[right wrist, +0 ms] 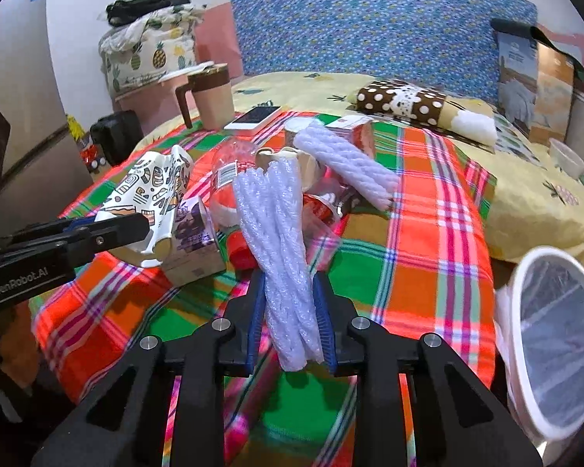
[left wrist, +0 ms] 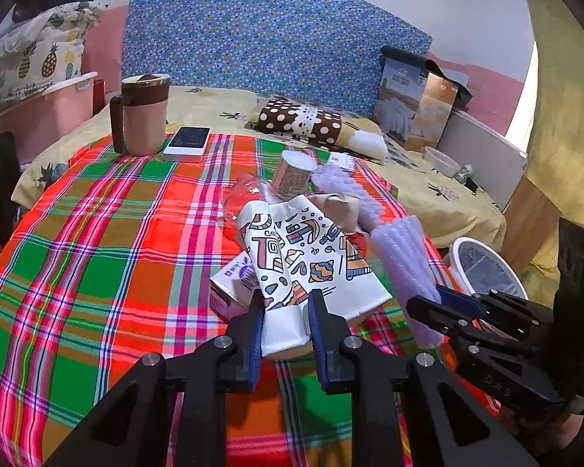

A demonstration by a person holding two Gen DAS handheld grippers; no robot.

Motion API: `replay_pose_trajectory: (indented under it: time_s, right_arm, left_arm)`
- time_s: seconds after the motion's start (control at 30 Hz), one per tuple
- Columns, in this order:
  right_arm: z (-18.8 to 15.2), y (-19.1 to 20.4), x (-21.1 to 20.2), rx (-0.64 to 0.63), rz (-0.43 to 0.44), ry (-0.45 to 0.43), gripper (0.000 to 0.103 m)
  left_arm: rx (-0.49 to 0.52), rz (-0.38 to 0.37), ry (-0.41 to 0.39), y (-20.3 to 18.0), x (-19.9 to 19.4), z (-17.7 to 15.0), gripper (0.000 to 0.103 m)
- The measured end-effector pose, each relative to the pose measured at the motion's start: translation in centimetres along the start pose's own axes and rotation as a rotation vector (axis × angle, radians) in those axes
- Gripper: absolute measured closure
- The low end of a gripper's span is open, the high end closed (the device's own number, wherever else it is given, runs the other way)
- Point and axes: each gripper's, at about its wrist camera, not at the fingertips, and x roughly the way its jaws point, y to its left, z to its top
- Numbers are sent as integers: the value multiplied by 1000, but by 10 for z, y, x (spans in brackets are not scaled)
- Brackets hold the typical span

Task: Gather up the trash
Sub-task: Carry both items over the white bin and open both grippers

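Only the right wrist view shows the bin's lined mouth wide at 4 o'clock, off the table edge; the left wrist view catches just part of that bin at 3 o'clock, behind the right gripper.

The trash pile sits mid-cloth, straight ahead at 12 o'clock of both grippers.

The left gripper is narrowed onto the near end of the flattened printed carton, blue pads pressing both its sides. The right gripper is likewise narrowed, clamping a white foam net between its pads; a second foam net lies beyond at 1 o'clock. A purple box touches the carton.
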Motion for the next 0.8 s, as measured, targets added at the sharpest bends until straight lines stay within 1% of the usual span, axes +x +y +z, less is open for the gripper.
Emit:
replay_pose_trajectory:
  time_s: [0.37,0.57,0.8]
  right_arm:
    - [-15,-22,-25,106,-35,-37,76]
    - [-21,-46,-36,164,-93,-59,76]
    - [-35,-83,-49,256,-188,-74,76]
  left_arm:
    - [65,-60,35,-38,-2,-13,81]
    - [133,-117,53,-72,8,-10,81]
    - [207,-186,76,-117,28,-3,81]
